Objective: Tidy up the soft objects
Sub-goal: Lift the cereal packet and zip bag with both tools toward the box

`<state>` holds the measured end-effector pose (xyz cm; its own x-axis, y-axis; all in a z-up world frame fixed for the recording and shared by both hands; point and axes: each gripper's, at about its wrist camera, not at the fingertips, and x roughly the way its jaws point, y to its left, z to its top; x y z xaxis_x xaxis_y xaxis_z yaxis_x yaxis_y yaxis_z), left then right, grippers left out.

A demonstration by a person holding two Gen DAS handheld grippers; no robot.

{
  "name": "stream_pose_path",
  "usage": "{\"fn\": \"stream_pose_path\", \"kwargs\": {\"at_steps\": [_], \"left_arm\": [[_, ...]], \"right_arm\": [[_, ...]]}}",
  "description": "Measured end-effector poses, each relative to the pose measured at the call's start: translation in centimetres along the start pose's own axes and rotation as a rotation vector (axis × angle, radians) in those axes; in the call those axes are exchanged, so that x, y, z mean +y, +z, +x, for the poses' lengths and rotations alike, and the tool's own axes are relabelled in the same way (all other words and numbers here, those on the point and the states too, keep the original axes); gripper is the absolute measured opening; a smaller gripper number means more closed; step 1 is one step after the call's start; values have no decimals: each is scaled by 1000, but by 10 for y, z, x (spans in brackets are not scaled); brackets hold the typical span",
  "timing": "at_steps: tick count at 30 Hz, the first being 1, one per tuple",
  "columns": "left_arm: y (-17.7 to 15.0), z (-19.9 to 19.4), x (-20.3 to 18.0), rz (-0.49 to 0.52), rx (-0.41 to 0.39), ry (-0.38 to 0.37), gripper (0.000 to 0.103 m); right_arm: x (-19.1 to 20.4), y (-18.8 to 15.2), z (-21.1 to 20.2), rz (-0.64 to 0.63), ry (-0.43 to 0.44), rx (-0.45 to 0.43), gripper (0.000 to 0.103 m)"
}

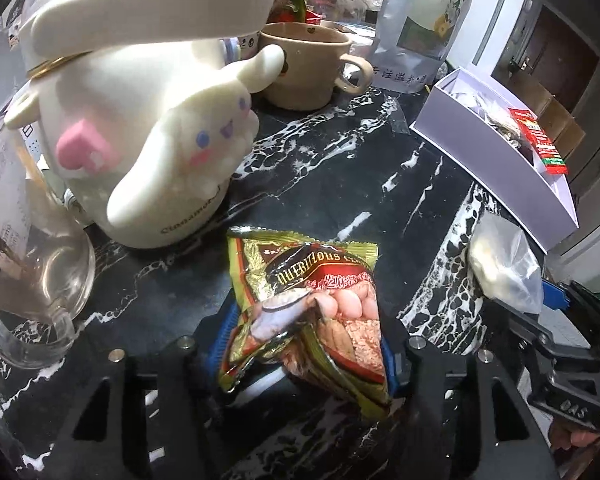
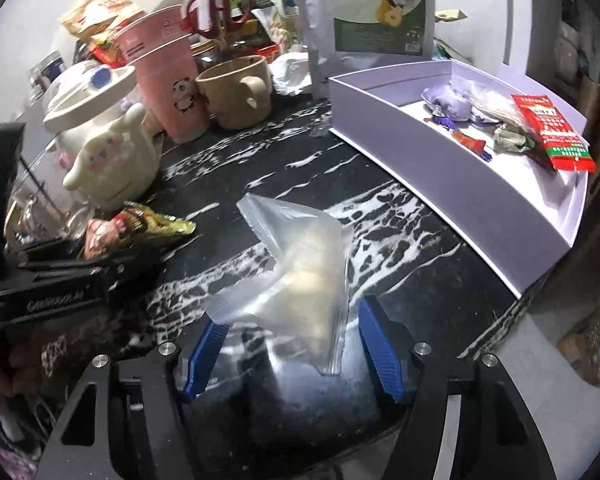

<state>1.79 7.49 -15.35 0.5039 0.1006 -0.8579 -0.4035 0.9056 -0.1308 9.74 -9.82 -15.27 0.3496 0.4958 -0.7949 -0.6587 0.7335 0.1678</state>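
A green and red snack packet (image 1: pixel 312 304) sits crumpled between the blue pads of my left gripper (image 1: pixel 306 340), which is shut on it just above the black marble table (image 1: pixel 340 184). In the right wrist view a clear plastic bag (image 2: pixel 300 264) with a white lump inside rests on the table between the fingers of my right gripper (image 2: pixel 290 320). Its jaws stand apart, and the right pad (image 2: pixel 380 348) is clear of the bag. To the right stands a white box (image 2: pixel 440 184) holding a red packet (image 2: pixel 552 132), a purple sachet (image 2: pixel 448 100) and other small wrapped items.
A white cartoon-dog pot (image 1: pixel 140 140), a beige mug (image 1: pixel 304 64) and a glass mug (image 1: pixel 32 288) crowd the left. A pink cup (image 2: pixel 168 72), red scissors (image 2: pixel 216 8) and a standing pouch (image 2: pixel 376 4) line the back. The table edge (image 2: pixel 512 320) runs close at the right.
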Motion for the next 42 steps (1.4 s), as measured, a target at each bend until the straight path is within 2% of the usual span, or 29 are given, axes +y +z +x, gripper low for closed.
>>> {"fn": "stream_pose_path", "kwargs": {"at_steps": [6,7,8,10,13,20,28,42], "left_arm": [[0,-1,-6,3,-1,-43,56],[1,-1,-7,5,-4,-47,56],[1,-3,-9,8,-10,-52,56],[3,-6,-12,11,-22,-61,56],[6,-12,-17,19,-39,-68,56],[17,-29,-39,74,-96,-90,56],[28,-47,-73,148,-150,-150,56],[53,-92,-136,299,-285,-252,56]], "right_arm": [[-9,8,10,53,11,-26,65],[-10,9,10,56,10,-33,51],[-11,9,10,59,2,-40,45],[-13,10,9,69,6,-58,39],[-12,9,5,68,5,-88,35],[-13,6,-10,75,14,-117,35],[-24,0,-54,112,0,-176,35],[-46,2,-130,153,-125,-267,35]]}}
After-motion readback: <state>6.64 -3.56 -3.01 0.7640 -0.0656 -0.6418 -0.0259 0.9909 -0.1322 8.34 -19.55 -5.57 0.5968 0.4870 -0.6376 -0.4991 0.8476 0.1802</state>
